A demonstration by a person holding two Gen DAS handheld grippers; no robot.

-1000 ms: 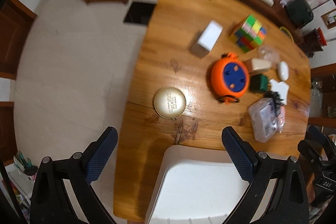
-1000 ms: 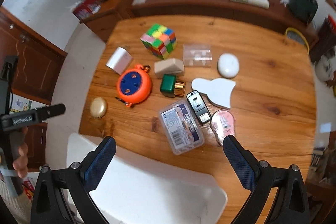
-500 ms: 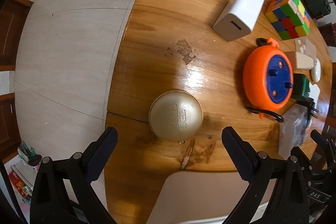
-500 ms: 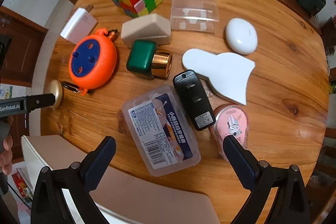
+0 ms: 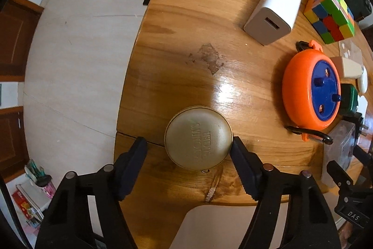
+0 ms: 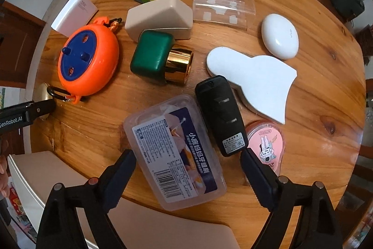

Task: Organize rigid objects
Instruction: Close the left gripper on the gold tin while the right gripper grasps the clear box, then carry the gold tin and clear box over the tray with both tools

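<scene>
Left wrist view: the sorting looks barely begun, judging by how everything lies loose on the wooden surface (image 5: 186, 22). The left tool (image 5: 188, 151) is partly open around the round gold tin (image 5: 198, 137), left of the orange reel (image 5: 311, 91); its right finger touches the rim, the left stands apart.

Right wrist view: the right tool (image 6: 187, 164) gapes wide, empty, straddling the clear plastic box (image 6: 176, 152), right of the orange reel. The white bin (image 6: 93, 221) below seems empty.
</scene>
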